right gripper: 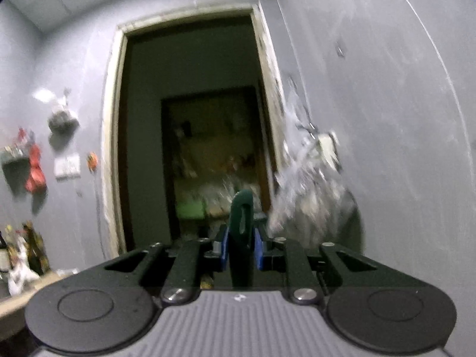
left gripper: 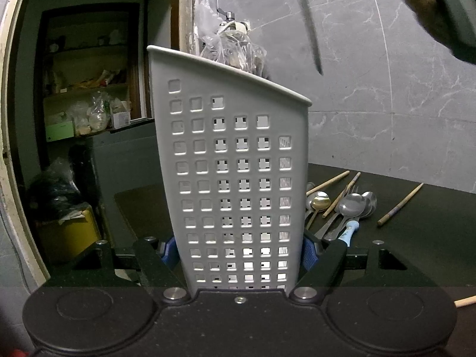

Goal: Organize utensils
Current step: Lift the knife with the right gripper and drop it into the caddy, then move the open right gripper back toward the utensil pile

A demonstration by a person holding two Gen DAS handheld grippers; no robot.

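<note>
Dark countertop (left gripper: 416, 238) against a grey marble-look tiled wall (left gripper: 386, 89), open doorway behind to a storage shelf. Landmark: the tall white perforated plastic utensil holder (left gripper: 235, 163), standing upright on the counter.

Left gripper (left gripper: 238, 253): blue pads pressed on both sides of the holder's base, clamped, steadying it.

Right gripper (right gripper: 241, 244): jaws narrow, pads gripping the dark green plastic handle (right gripper: 241, 217) of a knife.

In the left wrist view the knife (left gripper: 308, 26) hangs above and right of the holder's rim, long axis near vertical, slightly tilted, blade tip down, handle up in the hand (left gripper: 428, 3).

Step, my read: carrying 1 utensil to the holder. Next: bring the tip over the opening, lower straight in, then release.

Right of the holder's base: loose pile of metal spoons (left gripper: 351, 205) and wooden chopsticks (left gripper: 398, 205), still unsorted.
</note>
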